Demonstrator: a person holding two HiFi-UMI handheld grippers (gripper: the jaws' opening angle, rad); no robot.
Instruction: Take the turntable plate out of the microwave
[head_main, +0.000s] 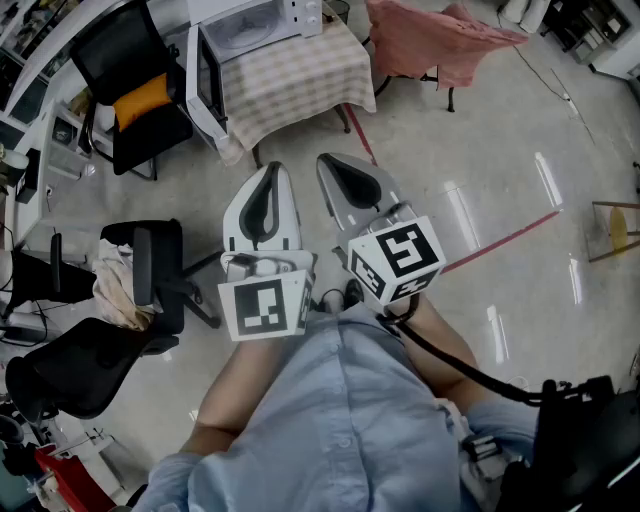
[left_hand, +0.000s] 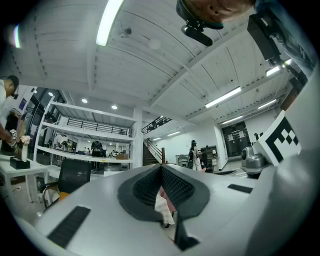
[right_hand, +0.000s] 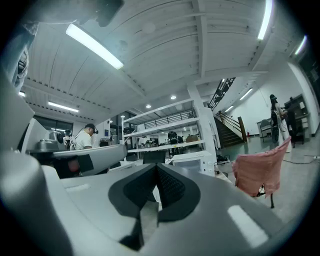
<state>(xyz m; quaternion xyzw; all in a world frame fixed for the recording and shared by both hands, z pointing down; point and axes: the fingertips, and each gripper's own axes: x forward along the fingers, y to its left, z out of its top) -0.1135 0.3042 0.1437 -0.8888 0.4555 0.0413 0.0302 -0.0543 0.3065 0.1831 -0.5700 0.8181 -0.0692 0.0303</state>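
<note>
Standing entry, task not yet begun at the appliance. I held both tools close in front of my chest, side by side and roughly level, aimed at the microwave (head_main: 262, 22) well ahead of me across the open floor.

Left gripper (head_main: 268, 172): jaws pressed together at the tips, nothing between them. Its own view showed only the room through the slit below the tips.

Right gripper (head_main: 336, 166): jaws also pressed together, empty. Its own view showed the pads meeting along their length.

I judged this a carrying posture. The tools were tucked in and shut so they would not catch on anything during the walk.

The microwave sat on a table with a checked cloth (head_main: 300, 85). Its door (head_main: 205, 88) hung wide open toward my left, so the cavity was already reachable. A pale rounded shape inside the cavity (head_main: 245, 30) was probably the turntable plate, though it was too small in the head view to be certain. If so, it lay in its place inside, untouched and well apart from both tools.

Surroundings to mind on approach:
- a black chair with an orange cushion (head_main: 140, 100) just left of the open door
- a chair draped in pink cloth (head_main: 440, 40) to the right of the table
- a second black chair (head_main: 150, 270) near my left side

Next need, as I judged it: close the distance, then spread one tool's jaws to take the plate's rim.
</note>
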